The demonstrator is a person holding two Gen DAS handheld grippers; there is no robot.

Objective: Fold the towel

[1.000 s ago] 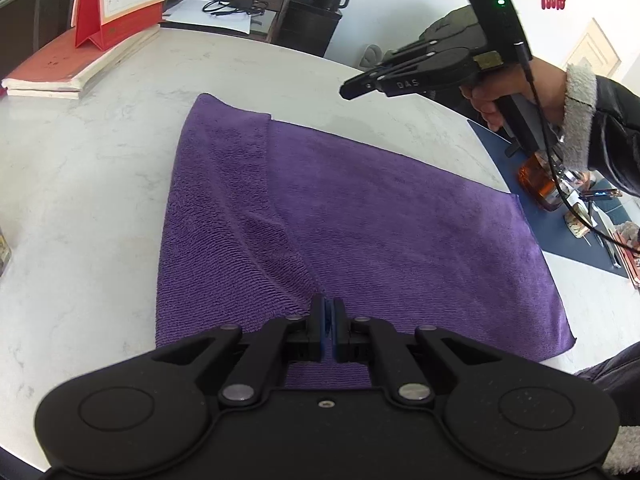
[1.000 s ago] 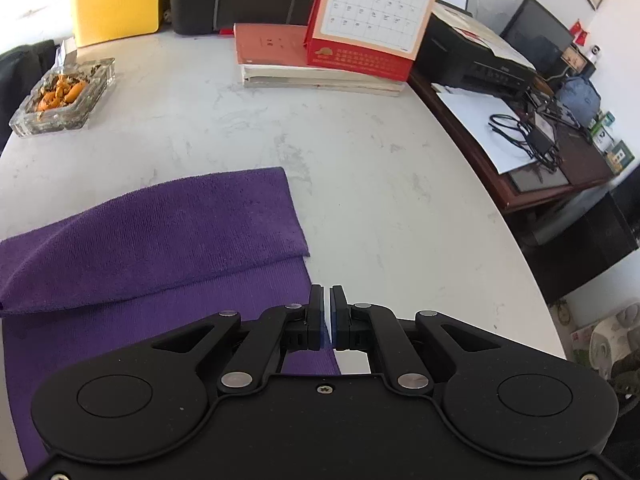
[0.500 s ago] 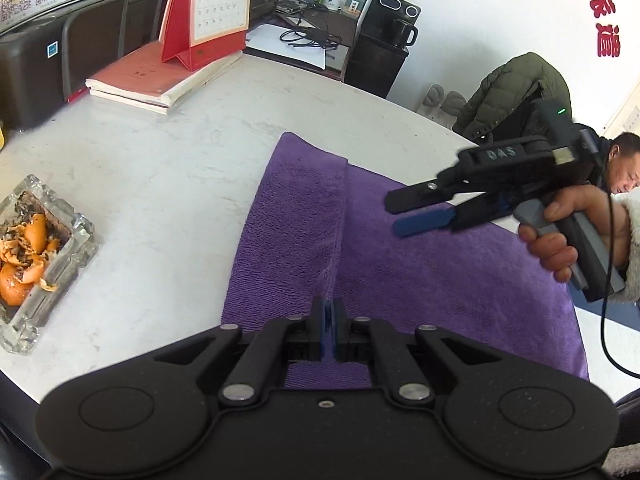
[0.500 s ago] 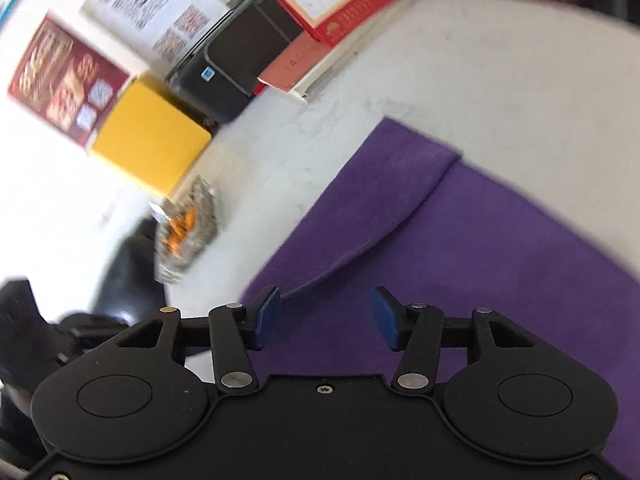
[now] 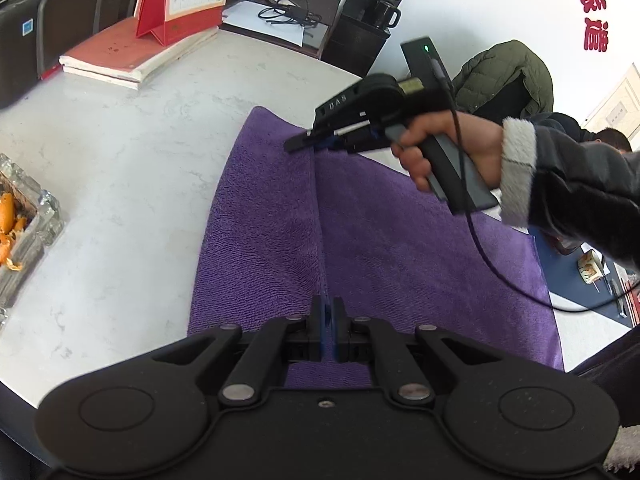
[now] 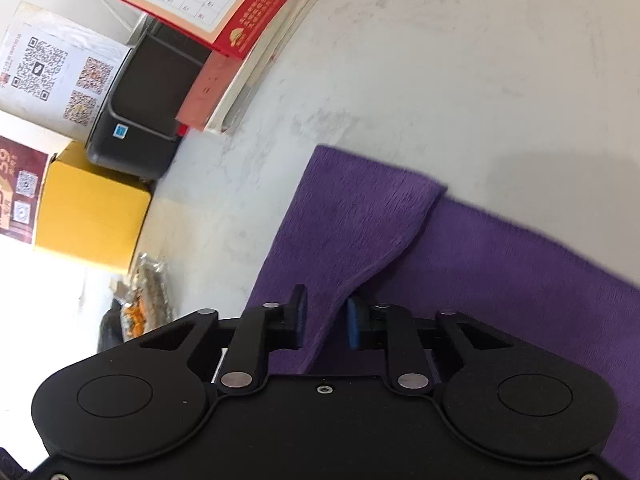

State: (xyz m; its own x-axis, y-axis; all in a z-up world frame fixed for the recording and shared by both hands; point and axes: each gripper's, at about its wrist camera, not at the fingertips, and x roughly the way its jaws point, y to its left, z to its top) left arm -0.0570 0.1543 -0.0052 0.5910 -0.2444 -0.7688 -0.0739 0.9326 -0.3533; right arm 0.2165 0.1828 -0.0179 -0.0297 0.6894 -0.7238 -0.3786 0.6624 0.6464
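While I am watching through both wrist cameras, a purple towel [image 5: 400,248] is lying flat on a pale marble table [image 5: 132,184], with one side strip folded over onto the rest so that a raised edge is running down its middle. I am taking the towel as my landmark.

At its near edge, my left gripper [image 5: 329,330] is squeezing its jaws together on the fold, with a thin line of cloth showing between the blue pads. The gripper's body is hiding the towel's nearest hem.

At the far end of that same fold, my right gripper [image 5: 316,145] is closing its jaws with the lifted edge of the flap between them; in the right wrist view the pads [image 6: 354,322] are standing a little apart from the cloth, and motion blur is softening that edge. A bare hand [image 5: 444,152] in a dark sleeve is gripping its handle.

Left of the towel, a glass ashtray [image 5: 24,236] holding orange peel is being cut off by the frame. Beyond the towel, a red desk calendar [image 5: 180,0] is standing on stacked books [image 5: 132,56].
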